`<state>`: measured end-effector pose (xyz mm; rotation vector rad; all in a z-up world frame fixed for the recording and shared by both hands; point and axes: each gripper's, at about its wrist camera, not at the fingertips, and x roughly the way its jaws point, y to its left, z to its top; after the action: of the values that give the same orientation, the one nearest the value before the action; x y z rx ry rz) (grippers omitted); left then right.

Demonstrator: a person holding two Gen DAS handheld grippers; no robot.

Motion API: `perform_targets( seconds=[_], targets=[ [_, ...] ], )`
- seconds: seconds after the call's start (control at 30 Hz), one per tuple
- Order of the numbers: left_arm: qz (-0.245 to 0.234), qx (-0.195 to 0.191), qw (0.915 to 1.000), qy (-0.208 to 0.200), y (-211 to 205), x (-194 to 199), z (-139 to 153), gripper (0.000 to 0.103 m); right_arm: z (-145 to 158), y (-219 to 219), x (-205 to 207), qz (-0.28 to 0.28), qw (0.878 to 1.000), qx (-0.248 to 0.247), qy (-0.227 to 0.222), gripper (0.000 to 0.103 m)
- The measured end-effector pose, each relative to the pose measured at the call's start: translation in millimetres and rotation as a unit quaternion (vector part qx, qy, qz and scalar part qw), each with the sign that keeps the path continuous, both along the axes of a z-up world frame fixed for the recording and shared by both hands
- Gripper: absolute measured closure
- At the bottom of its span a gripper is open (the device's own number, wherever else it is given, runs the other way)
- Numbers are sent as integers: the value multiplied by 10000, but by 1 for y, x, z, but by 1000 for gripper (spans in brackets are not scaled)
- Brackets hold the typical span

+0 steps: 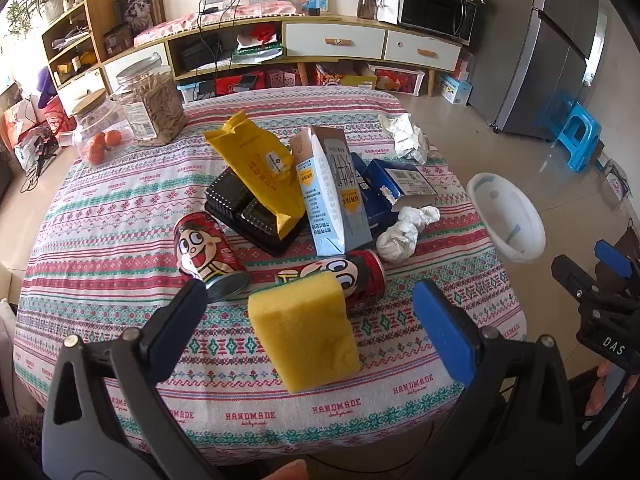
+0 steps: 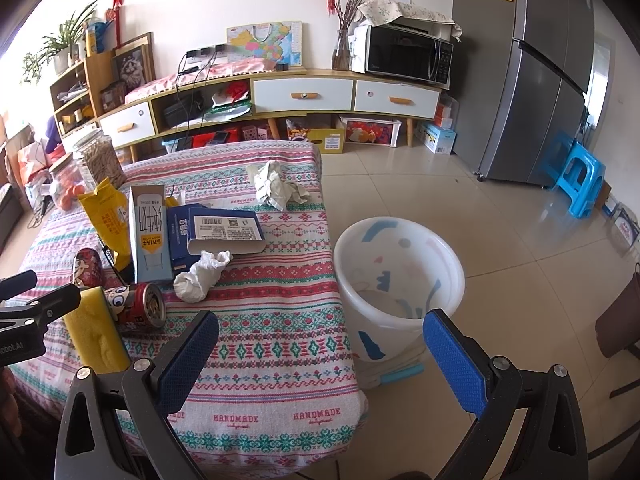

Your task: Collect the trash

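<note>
Trash lies piled on the patterned tablecloth (image 1: 100, 240): a yellow sponge (image 1: 304, 332), two red cartoon cans (image 1: 206, 250) (image 1: 356, 274), a yellow bag (image 1: 264, 176), a pale blue carton (image 1: 336, 196), a black plastic tray (image 1: 240, 208), a blue box (image 1: 396, 184), a white tissue wad (image 1: 404, 232) and crumpled paper (image 1: 408, 136). My left gripper (image 1: 310, 312) is open, its fingers on either side of the sponge and apart from it. My right gripper (image 2: 320, 356) is open over the table's right edge, beside the white waste bin (image 2: 400, 276) on the floor. The bin (image 1: 508, 216) shows in the left wrist view too.
Two clear jars (image 1: 154, 100) (image 1: 100, 132) stand at the table's far left. A long cabinet with a microwave (image 2: 408, 54) lines the back wall. A grey fridge (image 2: 532, 80) and a blue stool (image 2: 580, 180) stand at the right on the tiled floor.
</note>
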<state>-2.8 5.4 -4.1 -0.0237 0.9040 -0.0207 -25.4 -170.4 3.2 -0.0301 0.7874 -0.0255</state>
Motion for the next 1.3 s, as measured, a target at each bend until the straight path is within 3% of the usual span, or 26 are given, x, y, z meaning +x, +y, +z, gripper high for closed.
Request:
perform_targets(
  seconds=[0.67, 1.1, 1.3],
  targets=[
    [98, -13, 9999, -142, 7, -1, 5, 1, 5, -1, 2, 40, 10000, -67, 3, 0],
    [339, 15, 9991, -240, 32, 25, 26, 1, 28, -8, 31, 430, 9974, 504, 284, 0],
    [330, -368, 9985, 234, 53, 66, 26, 1, 37, -10, 63, 555, 9960, 493, 501, 0]
  ],
)
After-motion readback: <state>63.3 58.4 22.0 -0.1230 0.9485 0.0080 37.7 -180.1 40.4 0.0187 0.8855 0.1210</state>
